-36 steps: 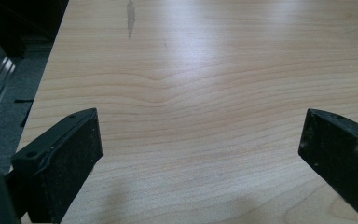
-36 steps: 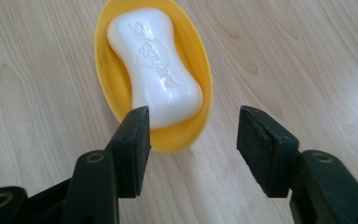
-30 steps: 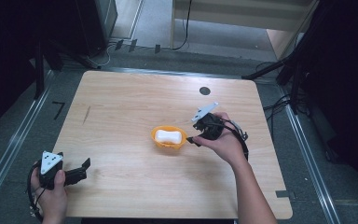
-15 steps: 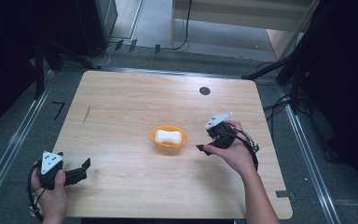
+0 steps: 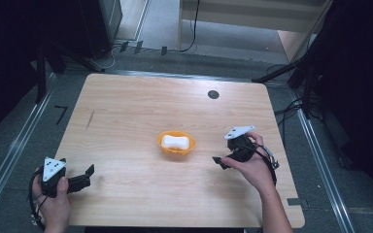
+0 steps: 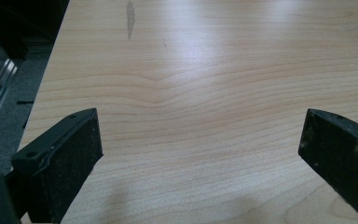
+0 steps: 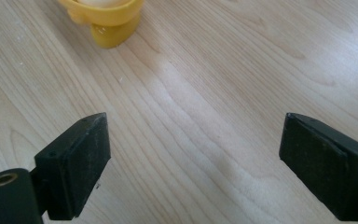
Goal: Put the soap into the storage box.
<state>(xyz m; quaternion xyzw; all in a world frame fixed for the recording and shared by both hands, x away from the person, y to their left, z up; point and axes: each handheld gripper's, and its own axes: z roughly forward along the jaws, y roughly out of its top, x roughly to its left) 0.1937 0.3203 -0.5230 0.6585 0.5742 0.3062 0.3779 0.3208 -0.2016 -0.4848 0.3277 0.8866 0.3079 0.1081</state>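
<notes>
Right claw (image 5: 219, 162), its jaws just spread and empty, sits on the surface (image 5: 126, 116) just right of the orange dish (image 5: 176, 143) holding the white soap (image 5: 175, 141), far nearer it than the left claw (image 5: 88, 175), also released, well off left

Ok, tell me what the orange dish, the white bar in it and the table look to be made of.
Orange dish: probably plastic, judging by its glossy, even colour and moulded foot. White bar: smooth, matte and rounded, possibly soap; it is too small to be sure. Table: pale wood or wood-look laminate, with visible grain lines and a soft sheen.
</notes>
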